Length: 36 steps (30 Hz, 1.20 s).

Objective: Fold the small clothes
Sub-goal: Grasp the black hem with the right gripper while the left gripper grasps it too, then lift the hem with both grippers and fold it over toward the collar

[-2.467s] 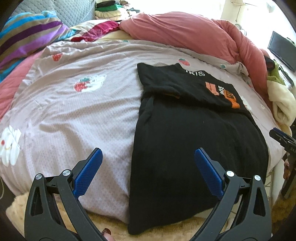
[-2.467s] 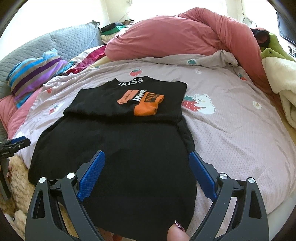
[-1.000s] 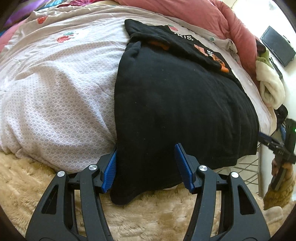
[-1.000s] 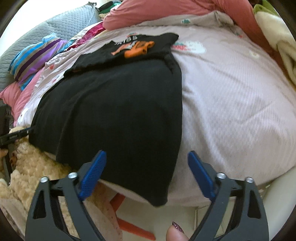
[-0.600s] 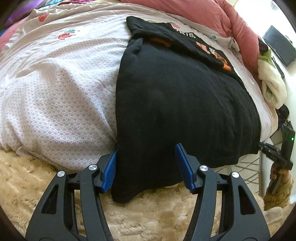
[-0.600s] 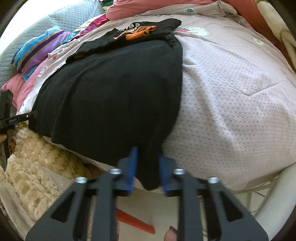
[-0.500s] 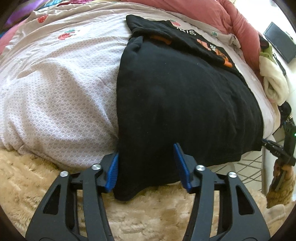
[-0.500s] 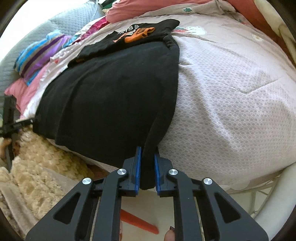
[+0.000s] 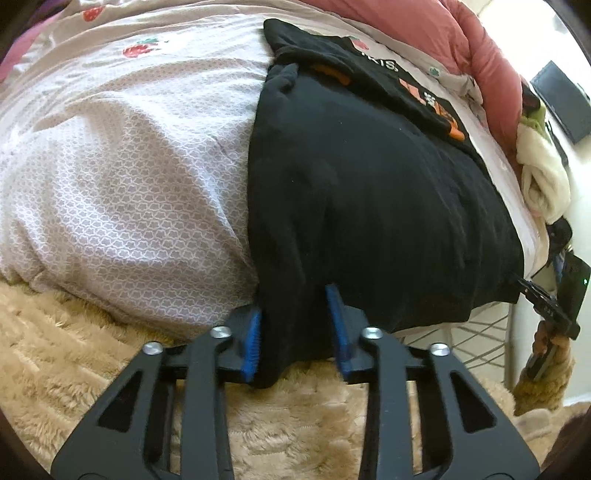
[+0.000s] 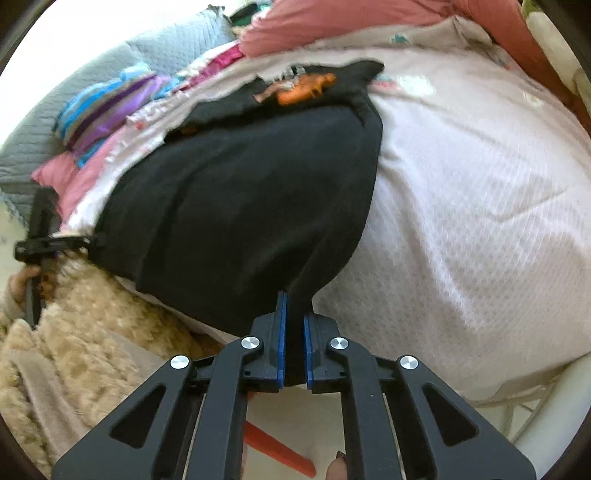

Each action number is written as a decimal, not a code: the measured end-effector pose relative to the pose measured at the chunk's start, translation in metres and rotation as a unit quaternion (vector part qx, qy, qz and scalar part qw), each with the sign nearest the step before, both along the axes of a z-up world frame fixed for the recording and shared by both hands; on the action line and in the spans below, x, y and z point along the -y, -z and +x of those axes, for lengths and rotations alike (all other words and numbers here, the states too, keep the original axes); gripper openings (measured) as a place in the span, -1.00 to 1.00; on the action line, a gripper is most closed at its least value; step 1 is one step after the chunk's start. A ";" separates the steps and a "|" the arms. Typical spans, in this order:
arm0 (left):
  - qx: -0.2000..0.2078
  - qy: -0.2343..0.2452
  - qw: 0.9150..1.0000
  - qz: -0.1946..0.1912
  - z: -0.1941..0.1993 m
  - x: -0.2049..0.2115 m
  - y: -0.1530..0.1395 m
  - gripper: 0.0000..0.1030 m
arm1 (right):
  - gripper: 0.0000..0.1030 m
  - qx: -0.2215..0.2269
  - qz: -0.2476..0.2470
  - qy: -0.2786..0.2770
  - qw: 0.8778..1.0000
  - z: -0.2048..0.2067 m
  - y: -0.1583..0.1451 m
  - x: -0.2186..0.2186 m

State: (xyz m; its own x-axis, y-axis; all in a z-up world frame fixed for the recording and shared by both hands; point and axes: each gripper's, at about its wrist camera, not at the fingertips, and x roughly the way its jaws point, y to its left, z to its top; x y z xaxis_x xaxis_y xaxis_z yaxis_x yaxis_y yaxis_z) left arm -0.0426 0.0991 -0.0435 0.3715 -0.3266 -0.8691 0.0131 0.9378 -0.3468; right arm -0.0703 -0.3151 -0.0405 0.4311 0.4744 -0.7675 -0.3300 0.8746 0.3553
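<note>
A black garment (image 9: 369, 184) with an orange print lies on the bed, its far part folded over and its near hem hanging past the bed's edge. My left gripper (image 9: 293, 321) holds the hem's left corner; its jaws are closing, and the bunched cloth fills the gap between the blue pads. My right gripper (image 10: 293, 317) is shut tight on the garment (image 10: 240, 203) at the hem's right corner. Each gripper also shows small in the other's view: the right gripper (image 9: 543, 299) at the garment's far corner, the left gripper (image 10: 55, 243) likewise.
The bed has a pale quilt (image 9: 129, 166) with strawberry prints. A fluffy beige blanket (image 9: 74, 350) lies below the bed's edge. A pink duvet (image 9: 424, 26) and a striped pillow (image 10: 107, 107) lie at the back. A cream towel (image 9: 543, 173) sits right; an orange bar (image 10: 277, 450) lies on the floor.
Both grippers came down from above the bed to its near edge. The right jaws closed on the hem's right corner, then the left jaws narrowed onto the left corner.
</note>
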 end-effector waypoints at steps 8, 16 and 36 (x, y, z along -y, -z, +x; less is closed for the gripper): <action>0.075 0.000 0.996 -0.048 -0.005 -0.004 -0.046 -0.93 | -0.88 0.052 0.033 0.011 0.998 0.004 -0.039 0.011; 0.130 -0.029 0.989 -0.056 0.023 -0.017 -0.089 -0.93 | -0.88 0.125 0.068 0.045 0.989 0.020 -0.085 0.032; 0.182 -0.074 0.980 -0.017 0.116 -0.018 -0.136 -0.93 | -0.89 0.217 0.050 0.088 0.971 0.112 -0.136 0.023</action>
State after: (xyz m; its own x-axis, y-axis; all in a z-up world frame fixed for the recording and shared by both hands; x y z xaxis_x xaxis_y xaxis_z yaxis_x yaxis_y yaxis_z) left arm 0.0735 0.1167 0.0925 0.7004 -0.2732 -0.6594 0.0073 0.9265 -0.3761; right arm 0.0415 -0.3381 0.0953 0.7845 0.4268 -0.4499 -0.3165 0.8994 0.3015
